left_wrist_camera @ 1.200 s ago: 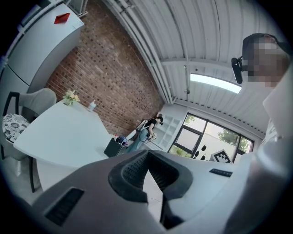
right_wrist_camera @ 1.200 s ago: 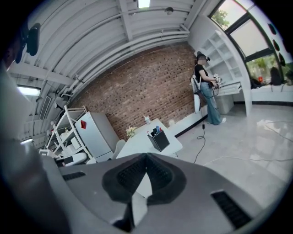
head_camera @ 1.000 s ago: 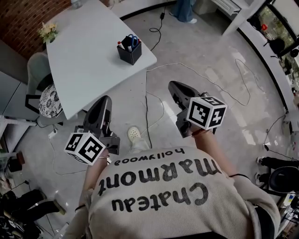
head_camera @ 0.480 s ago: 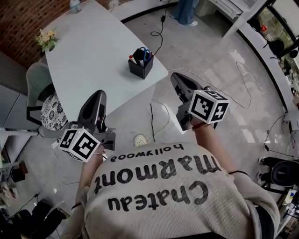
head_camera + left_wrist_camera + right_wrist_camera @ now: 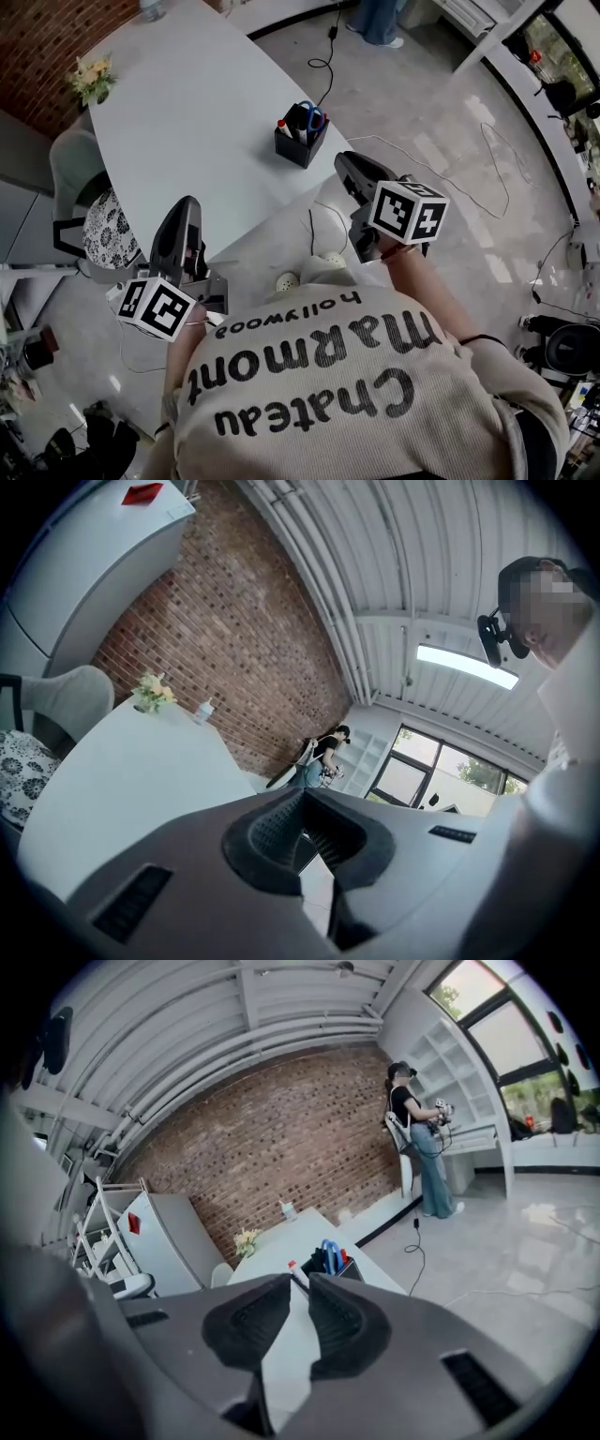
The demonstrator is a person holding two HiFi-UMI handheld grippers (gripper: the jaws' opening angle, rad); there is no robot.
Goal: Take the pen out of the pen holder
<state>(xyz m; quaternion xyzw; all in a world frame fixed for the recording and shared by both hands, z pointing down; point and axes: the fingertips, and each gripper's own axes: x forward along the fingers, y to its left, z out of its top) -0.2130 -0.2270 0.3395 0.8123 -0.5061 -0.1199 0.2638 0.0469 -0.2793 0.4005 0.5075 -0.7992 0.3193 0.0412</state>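
A black pen holder (image 5: 301, 142) stands near the corner of the white table (image 5: 187, 112). It holds several pens, one red-capped (image 5: 280, 124), and blue-handled scissors. My right gripper (image 5: 345, 165) hangs just short of that corner, aimed at the holder (image 5: 328, 1262). Its jaws are opening, with a narrow gap and nothing between them (image 5: 300, 1283). My left gripper (image 5: 185, 212) is over the table's near edge, well left of the holder. Its pads meet at the tips (image 5: 302, 797) and hold nothing.
A grey chair (image 5: 70, 155) with a patterned cushion (image 5: 98, 230) sits at the table's left side. Flowers (image 5: 89, 77) and a bottle (image 5: 150, 7) stand at the far end. Cables (image 5: 450, 178) trail over the floor. A person (image 5: 417, 1138) stands by distant shelves.
Both grippers have come closer to the table. The pen holder now lies just ahead of the right gripper, and the left gripper has reached the table's near edge.
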